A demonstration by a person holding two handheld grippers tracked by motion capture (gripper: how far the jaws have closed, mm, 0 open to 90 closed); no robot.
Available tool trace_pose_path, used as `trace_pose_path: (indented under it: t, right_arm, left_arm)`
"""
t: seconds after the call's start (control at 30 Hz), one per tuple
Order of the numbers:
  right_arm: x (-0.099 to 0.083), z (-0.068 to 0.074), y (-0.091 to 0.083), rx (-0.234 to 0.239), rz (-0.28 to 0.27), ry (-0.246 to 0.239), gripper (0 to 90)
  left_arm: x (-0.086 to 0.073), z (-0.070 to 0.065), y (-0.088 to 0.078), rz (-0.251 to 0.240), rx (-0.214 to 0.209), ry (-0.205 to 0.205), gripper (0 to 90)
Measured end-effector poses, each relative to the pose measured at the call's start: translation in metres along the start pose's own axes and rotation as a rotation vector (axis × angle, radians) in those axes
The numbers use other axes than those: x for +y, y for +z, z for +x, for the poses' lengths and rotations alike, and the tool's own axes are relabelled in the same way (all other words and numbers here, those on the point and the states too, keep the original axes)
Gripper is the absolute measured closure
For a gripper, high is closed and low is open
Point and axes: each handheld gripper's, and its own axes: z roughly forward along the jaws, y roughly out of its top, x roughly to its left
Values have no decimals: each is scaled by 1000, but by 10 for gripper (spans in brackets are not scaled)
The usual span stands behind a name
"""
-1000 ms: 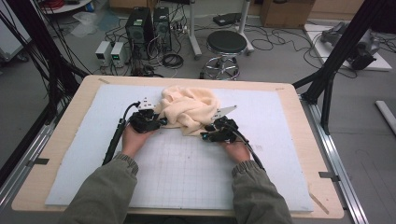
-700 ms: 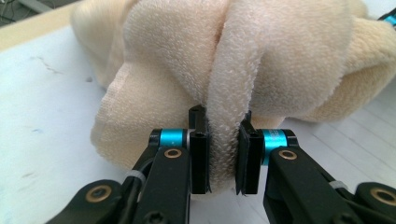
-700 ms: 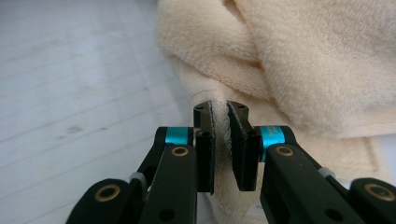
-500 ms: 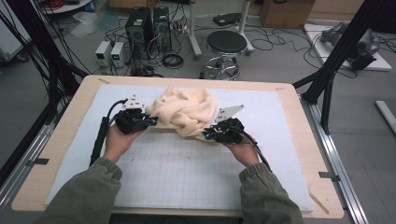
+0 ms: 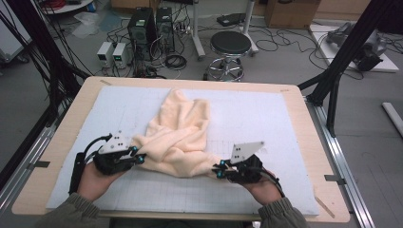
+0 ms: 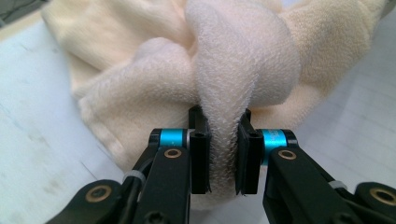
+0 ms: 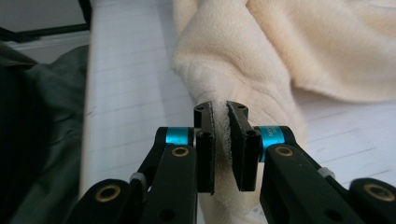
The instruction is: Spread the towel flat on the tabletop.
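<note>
A cream, fluffy towel (image 5: 178, 135) lies bunched and wrinkled on the white gridded mat (image 5: 285, 123) that covers the wooden table (image 5: 304, 109), spreading from the far middle of the mat down toward the person's side, where its near edge runs between the two grippers. The left gripper (image 5: 138, 156) has just been closing and now clamps a thick fold of the towel (image 6: 224, 135) between its pads, at the cloth's left corner. The right gripper (image 5: 219, 172) has likewise just been closing and pinches a thinner edge of the towel (image 7: 222, 135) at the right corner. Both hands sit low near the front of the mat, well apart, forearms in olive sleeves (image 5: 280, 216) coming in from the bottom, jaws pointing inward toward the cloth.
</note>
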Motion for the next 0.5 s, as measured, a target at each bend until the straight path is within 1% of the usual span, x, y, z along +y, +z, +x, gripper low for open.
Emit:
trace_pose_path:
  t: [0.1, 0.13, 0.17, 0.2, 0.27, 0.3, 0.33, 0.37, 0.4, 0.43, 0.5]
  right_arm:
    - [-18, 11, 7, 26, 4, 33, 815]
    - [-22, 12, 10, 39, 14, 39, 806]
    - [-23, 13, 12, 45, 31, 36, 792]
    - [-21, 13, 12, 48, 31, 22, 763]
    - [-17, 12, 10, 53, -3, 35, 700]
    - [-15, 10, 8, 46, -20, 38, 676]
    - [-13, 8, 7, 38, -36, 44, 659]
    - [-10, 3, 7, 29, -50, 44, 633]
    - [-10, 3, 7, 29, -50, 44, 633]
    - [-8, 0, 8, 19, -54, 42, 621]
    - [-3, -7, 9, 12, -75, 43, 606]
  left_arm:
    - [-14, -10, -1, 2, -27, 5, 779]
    - [-17, -12, -1, 2, -37, 14, 764]
    - [-19, -14, -2, -2, -41, 26, 728]
    - [-18, -14, -3, -4, -30, 34, 674]
    - [-16, -12, -9, -32, -13, 32, 565]
    - [-15, -9, -12, -64, -1, 19, 524]
    - [-14, -7, -13, -76, 0, 14, 490]
    - [-13, -5, -15, -90, 5, 2, 432]
    - [-13, -2, -15, -100, 7, -5, 432]
    - [-12, 0, -15, -108, 15, -14, 418]
    - [-10, 5, -11, -106, 19, -10, 414]
